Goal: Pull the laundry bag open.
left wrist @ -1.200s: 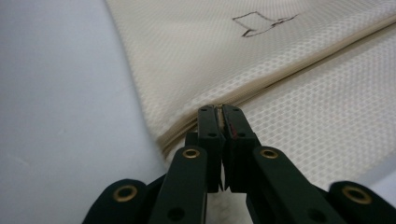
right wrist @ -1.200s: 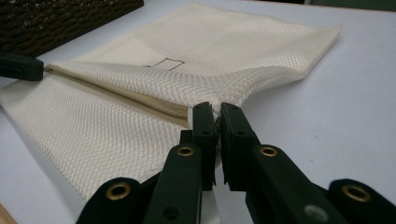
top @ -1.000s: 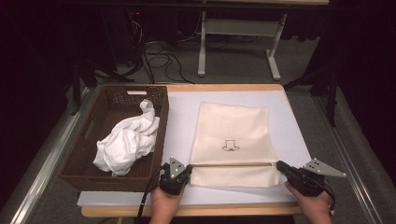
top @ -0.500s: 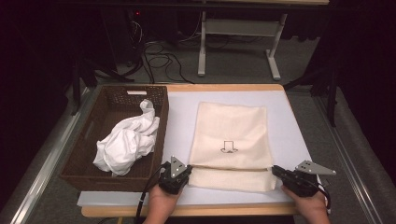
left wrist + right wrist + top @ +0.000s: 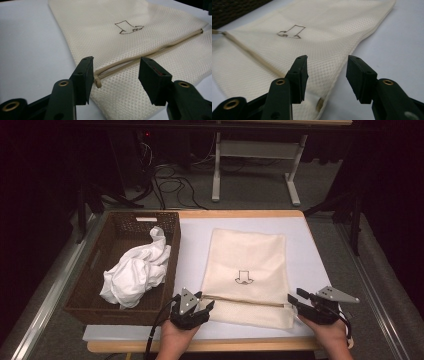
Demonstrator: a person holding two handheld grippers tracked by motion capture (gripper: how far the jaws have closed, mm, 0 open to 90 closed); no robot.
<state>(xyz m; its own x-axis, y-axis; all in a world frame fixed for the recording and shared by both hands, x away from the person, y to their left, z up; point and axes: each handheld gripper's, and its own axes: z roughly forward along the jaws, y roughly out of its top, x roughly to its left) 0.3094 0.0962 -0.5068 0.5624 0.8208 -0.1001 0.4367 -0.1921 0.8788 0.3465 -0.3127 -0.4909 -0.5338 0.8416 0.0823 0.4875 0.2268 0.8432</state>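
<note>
Right now your two hand-held grippers sit at the near corners of the cream mesh bag (image 5: 247, 275), which lies flat on the bench (image 5: 320, 265) with its long axis running from 6 to 12 o'clock. The left hand-held gripper (image 5: 192, 312) is at the bag's 7 o'clock corner, the right hand-held gripper (image 5: 300, 301) at its 5 o'clock corner; both have just been opening, and their jaws now stand spread, with mesh lying below the gap but not pinched. A drawstring (image 5: 140, 56) crosses the bag from 9 to 3 o'clock, its knotted end just beside your left jaw. At 9 o'clock the wicker basket (image 5: 95, 270) holds a white cloth (image 5: 135, 272), clear of both hands.
</note>
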